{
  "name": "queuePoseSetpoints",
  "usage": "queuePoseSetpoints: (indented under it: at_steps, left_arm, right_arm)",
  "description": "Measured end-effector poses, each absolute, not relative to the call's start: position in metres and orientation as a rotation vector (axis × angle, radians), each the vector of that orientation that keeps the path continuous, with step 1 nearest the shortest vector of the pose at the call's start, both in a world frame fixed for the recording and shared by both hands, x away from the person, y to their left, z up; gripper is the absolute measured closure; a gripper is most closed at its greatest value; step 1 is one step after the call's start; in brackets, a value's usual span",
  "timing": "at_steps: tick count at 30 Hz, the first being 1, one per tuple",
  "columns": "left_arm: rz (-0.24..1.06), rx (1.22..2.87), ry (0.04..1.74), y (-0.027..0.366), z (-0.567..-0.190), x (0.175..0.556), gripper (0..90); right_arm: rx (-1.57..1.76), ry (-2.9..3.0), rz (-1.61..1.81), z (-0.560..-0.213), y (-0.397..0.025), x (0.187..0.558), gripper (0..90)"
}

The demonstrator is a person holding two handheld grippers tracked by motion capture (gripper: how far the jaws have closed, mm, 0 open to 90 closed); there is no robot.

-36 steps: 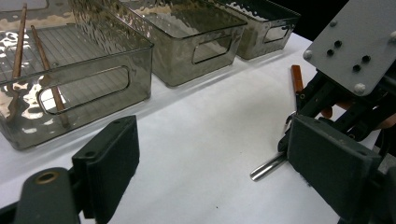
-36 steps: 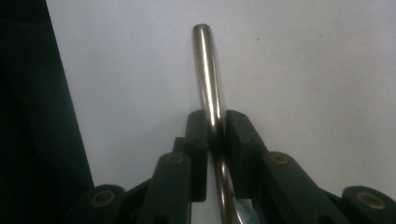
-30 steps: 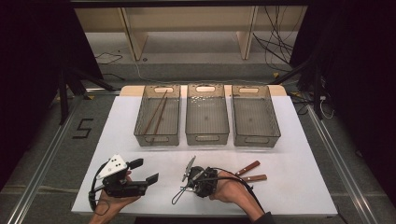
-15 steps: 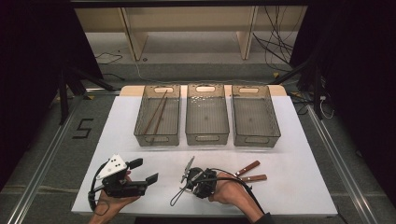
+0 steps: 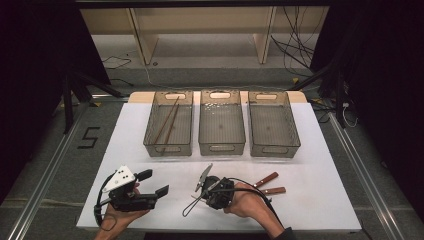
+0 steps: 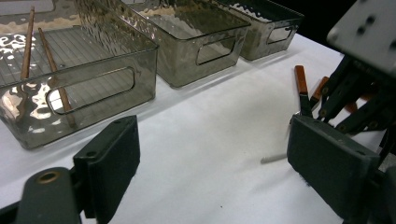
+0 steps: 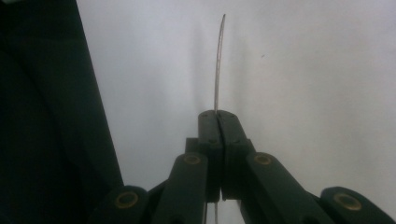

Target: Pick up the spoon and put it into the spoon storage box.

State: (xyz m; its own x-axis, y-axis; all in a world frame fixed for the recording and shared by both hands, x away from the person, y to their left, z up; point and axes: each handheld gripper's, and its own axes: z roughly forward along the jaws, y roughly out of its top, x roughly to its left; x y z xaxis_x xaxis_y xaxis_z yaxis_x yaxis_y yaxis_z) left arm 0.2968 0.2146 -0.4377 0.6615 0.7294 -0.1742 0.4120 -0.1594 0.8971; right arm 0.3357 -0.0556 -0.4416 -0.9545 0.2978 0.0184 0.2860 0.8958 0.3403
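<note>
My right gripper (image 5: 205,195) rests low on the white table (image 5: 310,165) near its front edge. It is shut on a thin metal blade (image 7: 218,60), seen edge-on and curving at its tip. Two brown knife handles (image 5: 265,179) (image 5: 274,190) lie just right of that hand; I cannot tell whether the blade belongs to one of them. My left gripper (image 5: 153,183) is at the front left, open, with bare table between its jaws (image 6: 215,158). The left gripper view takes in the right gripper (image 6: 359,88), a pale blade tip (image 6: 274,159) and the handles (image 6: 300,80).
Three smoky clear bins stand in a row at mid-table: the left bin (image 5: 168,147) holds two brown chopsticks (image 5: 167,122), the middle bin (image 5: 222,147) and right bin (image 5: 274,148) look bare. A bare strip of table lies between the bins and both grippers.
</note>
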Motion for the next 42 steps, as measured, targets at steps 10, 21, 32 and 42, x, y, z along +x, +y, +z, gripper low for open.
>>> queuePoseSetpoints:
  at_steps: [10,21,32,42]
  left_arm:
    - [0.365,1.784,0.912,0.215,-0.438,0.297,16.7]
    - [0.374,1.772,0.913,0.216,-0.439,0.297,16.6]
    - [0.364,1.743,0.929,0.218,-0.44,0.299,16.6]
    - [0.365,1.737,0.93,0.219,-0.44,0.299,16.6]
  right_arm:
    - [0.571,2.947,0.823,-0.405,-0.076,0.345,90.0]
    - [0.709,2.771,1.026,-0.372,-0.097,0.368,90.0]
    - [0.853,2.602,1.107,-0.354,-0.105,0.411,90.0]
    - [0.938,2.535,1.171,-0.344,-0.103,0.44,90.0]
